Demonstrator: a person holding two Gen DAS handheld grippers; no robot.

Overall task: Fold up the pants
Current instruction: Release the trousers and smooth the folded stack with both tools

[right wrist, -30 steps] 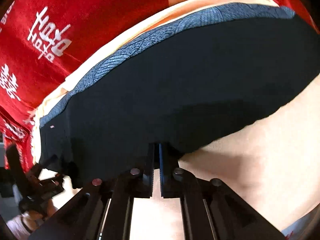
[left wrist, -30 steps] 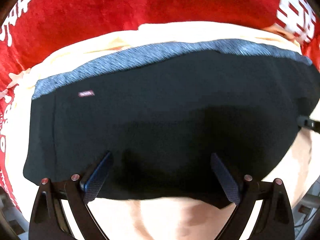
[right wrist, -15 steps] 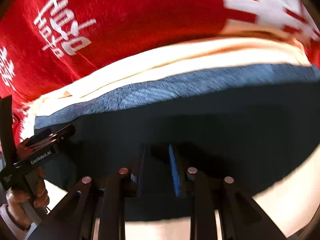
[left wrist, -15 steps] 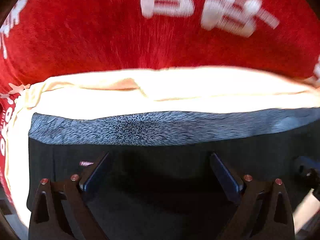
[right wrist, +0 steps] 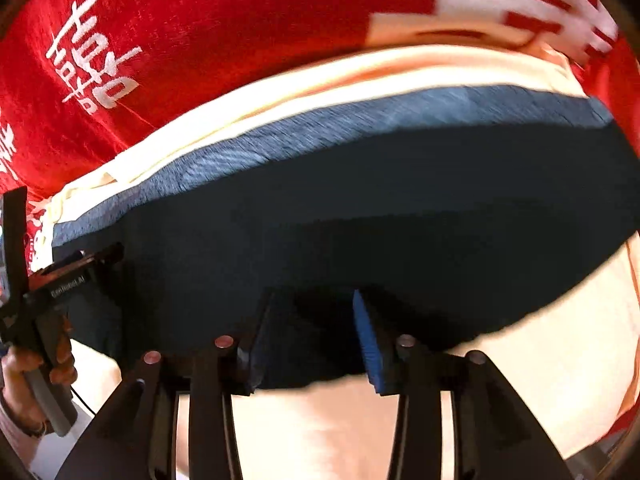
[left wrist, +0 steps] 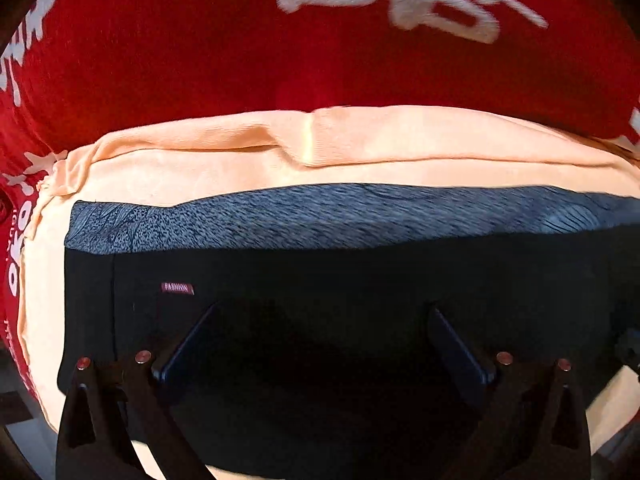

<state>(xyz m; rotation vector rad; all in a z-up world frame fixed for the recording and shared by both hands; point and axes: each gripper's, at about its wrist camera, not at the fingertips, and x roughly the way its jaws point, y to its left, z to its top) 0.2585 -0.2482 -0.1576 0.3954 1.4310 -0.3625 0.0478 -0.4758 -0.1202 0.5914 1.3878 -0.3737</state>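
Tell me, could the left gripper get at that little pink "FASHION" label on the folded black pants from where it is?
Probably yes. The left gripper hangs open over the folded black pants, and the little pink label lies uncovered just beyond its left finger. Nothing lies between them.

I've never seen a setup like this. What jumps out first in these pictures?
The folded black pants with a speckled grey waistband fill the middle, lying on a peach cloth. Behind them spreads a bright red cloth with white lettering. At the bottom, two dark fingers stand apart over the pants.
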